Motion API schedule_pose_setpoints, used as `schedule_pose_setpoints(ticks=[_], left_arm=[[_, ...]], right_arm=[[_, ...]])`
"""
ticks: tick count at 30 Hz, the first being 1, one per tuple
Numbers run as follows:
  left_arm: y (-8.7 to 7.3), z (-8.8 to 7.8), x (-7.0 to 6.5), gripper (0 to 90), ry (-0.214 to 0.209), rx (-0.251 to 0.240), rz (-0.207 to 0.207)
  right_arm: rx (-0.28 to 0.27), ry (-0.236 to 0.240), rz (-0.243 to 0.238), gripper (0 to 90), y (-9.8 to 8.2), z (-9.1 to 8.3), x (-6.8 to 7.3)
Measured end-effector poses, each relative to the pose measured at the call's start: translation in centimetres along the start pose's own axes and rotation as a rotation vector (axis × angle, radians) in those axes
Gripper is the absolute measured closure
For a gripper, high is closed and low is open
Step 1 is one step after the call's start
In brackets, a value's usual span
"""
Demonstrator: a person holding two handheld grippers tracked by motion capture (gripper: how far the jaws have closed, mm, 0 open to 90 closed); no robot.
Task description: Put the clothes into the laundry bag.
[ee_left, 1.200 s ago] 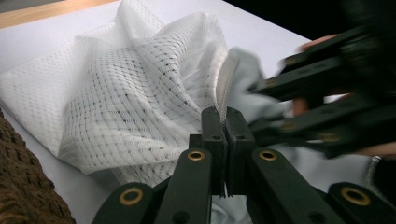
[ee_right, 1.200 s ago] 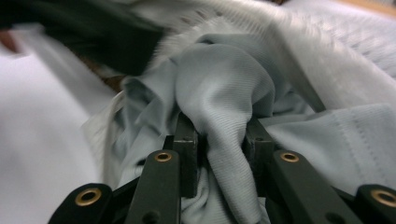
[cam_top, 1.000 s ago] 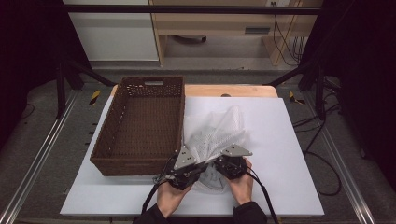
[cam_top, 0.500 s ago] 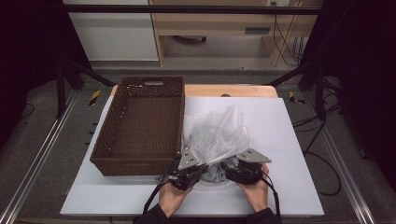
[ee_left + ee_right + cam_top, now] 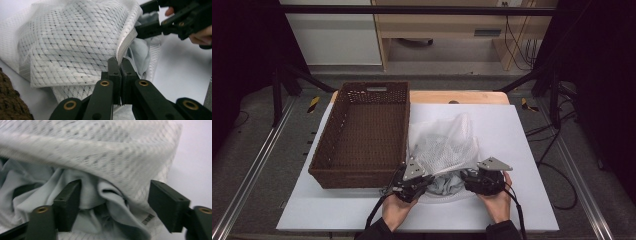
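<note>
Clothing, a pale grey garment [image 5: 82, 192], is sitting between the right gripper's [image 5: 117, 205] just-opening jaws, partly inside the white mesh laundry bag [image 5: 75, 37]; left gripper [image 5: 119, 65] is pinching its rim. Stuffing remains unfinished.

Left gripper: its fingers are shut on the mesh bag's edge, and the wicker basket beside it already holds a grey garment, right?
Not quite: the wicker basket is empty in the high view. The grey garment sits in the mesh bag. The left gripper does pinch its edge.
</note>
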State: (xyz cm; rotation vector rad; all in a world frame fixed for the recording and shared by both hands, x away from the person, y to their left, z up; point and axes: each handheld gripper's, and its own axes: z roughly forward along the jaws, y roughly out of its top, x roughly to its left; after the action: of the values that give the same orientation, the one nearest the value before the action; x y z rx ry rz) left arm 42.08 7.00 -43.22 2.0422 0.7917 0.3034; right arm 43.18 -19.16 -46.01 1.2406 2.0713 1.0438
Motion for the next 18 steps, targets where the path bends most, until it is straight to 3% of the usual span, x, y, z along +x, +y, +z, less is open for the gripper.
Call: schedule_pose_setpoints(ticks=[3, 7, 12, 14, 16, 18], left_arm=[[0.0, -0.1, 0.1, 88.0, 0.002, -0.003, -0.006], [0.1, 0.1, 0.1, 88.0, -0.002, -0.001, -0.005], [0.0, 0.2, 0.0, 87.9, -0.003, 0.002, -0.006], [0.1, 0.2, 0.1, 88.0, -0.004, 0.0, -0.008], [0.2, 0.1, 0.1, 88.0, -0.004, -0.004, -0.011], [0.2, 0.1, 0.1, 88.0, -0.005, -0.007, -0.012]], right_arm=[[-0.001, -0.016, -0.061, 28.9, -0.4, -1.1, 1.1], [-0.02, 0.069, -0.035, 35.2, -0.8, -2.5, 1.3], [0.029, 0.123, -0.03, 41.4, -0.9, 0.1, 1.5], [0.031, 0.149, -0.008, 51.3, -0.6, 0.8, 1.8], [0.031, 0.148, -0.03, 65.6, -0.2, 1.1, 2.6], [0.027, 0.183, -0.041, 75.1, 0.2, 1.2, 3.5]])
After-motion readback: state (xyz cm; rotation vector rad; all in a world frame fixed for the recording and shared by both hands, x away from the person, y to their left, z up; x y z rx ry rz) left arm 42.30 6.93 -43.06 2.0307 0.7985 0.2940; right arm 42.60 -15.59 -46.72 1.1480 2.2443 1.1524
